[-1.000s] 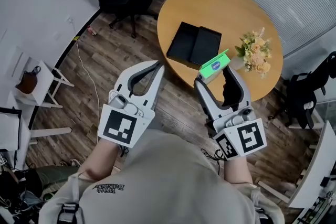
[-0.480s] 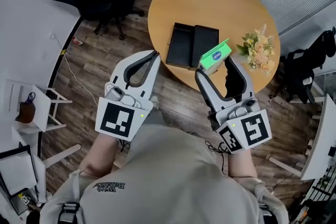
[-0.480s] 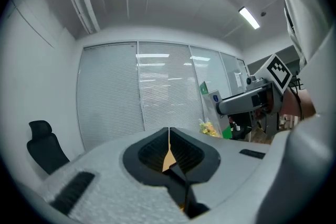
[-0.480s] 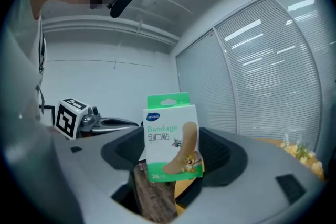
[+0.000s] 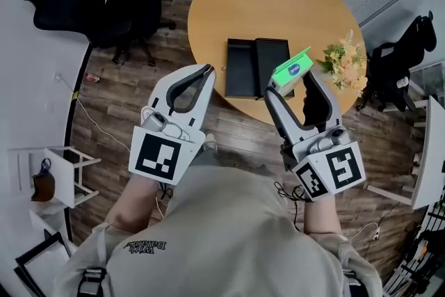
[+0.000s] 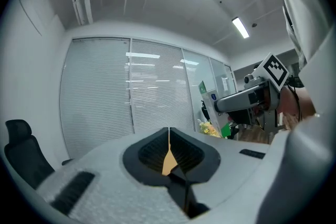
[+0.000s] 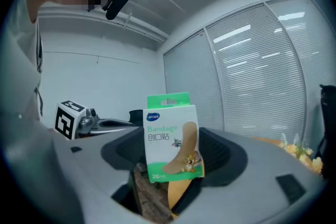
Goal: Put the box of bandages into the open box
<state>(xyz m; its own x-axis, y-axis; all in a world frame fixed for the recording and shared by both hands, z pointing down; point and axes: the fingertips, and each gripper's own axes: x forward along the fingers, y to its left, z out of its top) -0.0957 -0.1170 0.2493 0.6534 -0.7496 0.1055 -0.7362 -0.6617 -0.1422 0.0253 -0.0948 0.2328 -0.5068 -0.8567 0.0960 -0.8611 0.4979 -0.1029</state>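
Observation:
The green and white box of bandages (image 5: 290, 73) (image 7: 171, 136) is clamped between the tips of my right gripper (image 5: 285, 87) (image 7: 170, 165), just over the near edge of the round wooden table (image 5: 278, 3). The open black box (image 5: 256, 67) lies flat on that table, its two halves side by side, just left of and beyond the bandage box. My left gripper (image 5: 206, 71) (image 6: 168, 136) is shut with nothing in it, held above the floor left of the black box. The left gripper view also shows the right gripper with the box of bandages (image 6: 214, 105) at the far right.
A bunch of yellow and peach flowers (image 5: 341, 65) stands on the table's right side. Black office chairs (image 5: 104, 7) are at the left and another black chair (image 5: 396, 62) at the right. A white rack (image 5: 59, 174) stands on the wooden floor at the left.
The view has shifted, so the table and black box sit more centred ahead of the grippers. The right gripper still holds the bandage box at the table's near edge; the left stays shut.

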